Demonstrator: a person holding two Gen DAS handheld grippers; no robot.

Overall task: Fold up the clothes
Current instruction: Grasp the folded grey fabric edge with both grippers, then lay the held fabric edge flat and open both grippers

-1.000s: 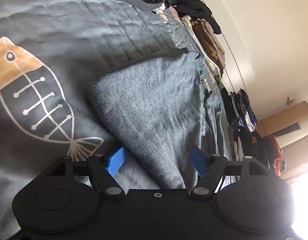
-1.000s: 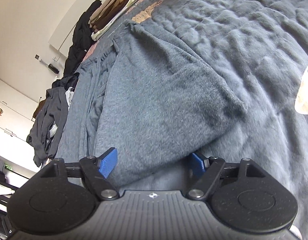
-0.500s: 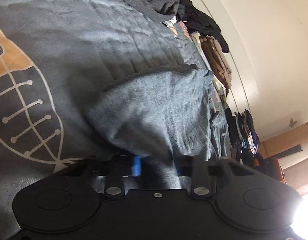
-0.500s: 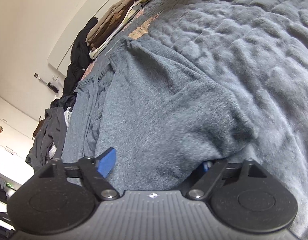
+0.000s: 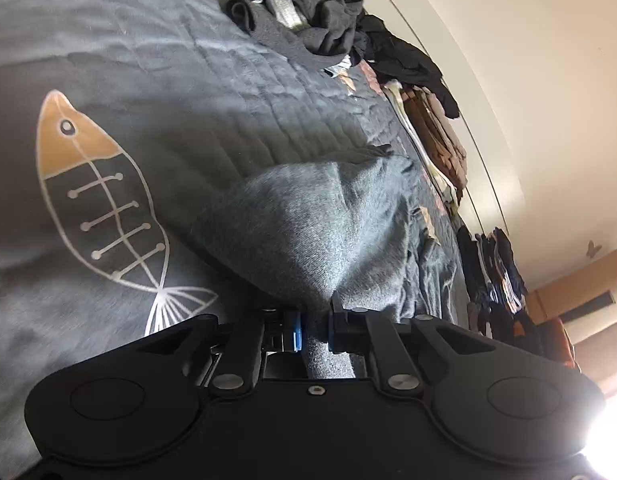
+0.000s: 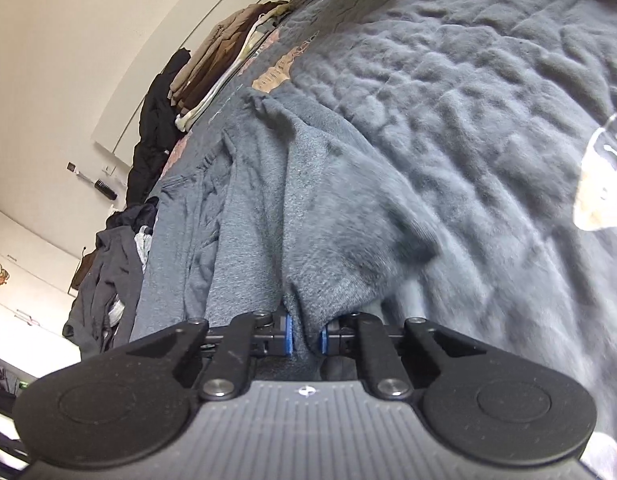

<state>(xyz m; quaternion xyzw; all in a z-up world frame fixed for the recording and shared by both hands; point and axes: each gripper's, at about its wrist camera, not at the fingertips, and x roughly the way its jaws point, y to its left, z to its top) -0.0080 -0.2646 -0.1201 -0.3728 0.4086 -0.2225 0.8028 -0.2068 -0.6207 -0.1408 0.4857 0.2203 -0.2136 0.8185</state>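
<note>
A grey knit garment lies folded over on a grey quilted bed cover; in the right wrist view the garment stretches away from me. My left gripper is shut on the garment's near edge, cloth bunched between the blue pads. My right gripper is shut on another part of the same near edge, and the cloth rises in a ridge from the jaws.
The bed cover bears a fish print. Dark loose clothes are heaped at the far end. A folded brown and cream stack lies by the white wall, with a black garment beside it.
Both grippers were open around the garment's edge a second ago; both have closed on it. The cloth now bunches and lifts at the jaws.
</note>
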